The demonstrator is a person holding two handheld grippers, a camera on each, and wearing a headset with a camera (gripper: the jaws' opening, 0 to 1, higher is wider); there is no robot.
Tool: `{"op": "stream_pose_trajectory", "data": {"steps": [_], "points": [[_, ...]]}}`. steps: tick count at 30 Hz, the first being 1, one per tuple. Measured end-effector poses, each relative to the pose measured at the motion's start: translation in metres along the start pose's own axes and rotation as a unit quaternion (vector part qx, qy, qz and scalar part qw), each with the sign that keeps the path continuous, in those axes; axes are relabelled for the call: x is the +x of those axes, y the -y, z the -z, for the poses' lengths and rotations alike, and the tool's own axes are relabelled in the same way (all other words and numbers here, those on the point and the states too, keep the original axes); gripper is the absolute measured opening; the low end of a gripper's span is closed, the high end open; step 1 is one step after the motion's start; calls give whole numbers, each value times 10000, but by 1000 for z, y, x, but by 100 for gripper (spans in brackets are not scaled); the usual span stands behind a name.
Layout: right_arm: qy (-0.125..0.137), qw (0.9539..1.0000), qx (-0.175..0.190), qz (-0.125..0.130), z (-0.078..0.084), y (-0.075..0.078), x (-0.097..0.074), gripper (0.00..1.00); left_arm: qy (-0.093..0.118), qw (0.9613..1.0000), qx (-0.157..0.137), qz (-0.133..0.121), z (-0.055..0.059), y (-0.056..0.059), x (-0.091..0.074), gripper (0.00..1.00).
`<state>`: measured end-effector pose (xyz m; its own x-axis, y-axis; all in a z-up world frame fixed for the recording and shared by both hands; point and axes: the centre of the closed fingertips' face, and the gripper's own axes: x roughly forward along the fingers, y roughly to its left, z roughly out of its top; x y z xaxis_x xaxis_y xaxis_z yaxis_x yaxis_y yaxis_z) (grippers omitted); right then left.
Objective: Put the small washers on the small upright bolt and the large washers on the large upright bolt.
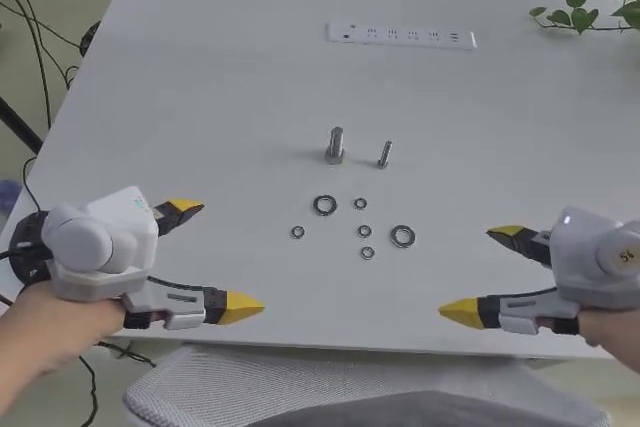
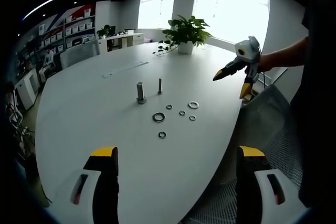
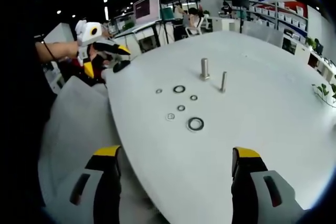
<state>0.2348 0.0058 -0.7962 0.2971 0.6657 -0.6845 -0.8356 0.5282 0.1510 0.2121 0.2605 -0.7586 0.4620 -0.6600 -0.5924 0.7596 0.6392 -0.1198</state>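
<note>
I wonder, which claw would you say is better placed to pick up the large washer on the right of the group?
Right, probably: the right claw is open and clearly nearer that large washer than the left claw, also open.

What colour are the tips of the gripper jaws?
Yellow, on both the left gripper and the right gripper; the head view shows it best.

right tool (image 3: 176,153) jaws wide apart | 2 large washers (image 3: 195,124), 4 small washers (image 3: 180,108) flat on counter (image 3: 273,129) | large bolt (image 3: 205,69), small bolt (image 3: 223,82) upright beyond them
</note>
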Motion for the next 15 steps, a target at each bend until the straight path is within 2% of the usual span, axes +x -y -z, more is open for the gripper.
{"op": "stream_pose_trajectory", "data": {"steps": [15], "points": [[-44, 9996, -270, 10, -39, 9, 16, 83, -113, 9999, -27, 21, 4, -2, 1, 95]]}}
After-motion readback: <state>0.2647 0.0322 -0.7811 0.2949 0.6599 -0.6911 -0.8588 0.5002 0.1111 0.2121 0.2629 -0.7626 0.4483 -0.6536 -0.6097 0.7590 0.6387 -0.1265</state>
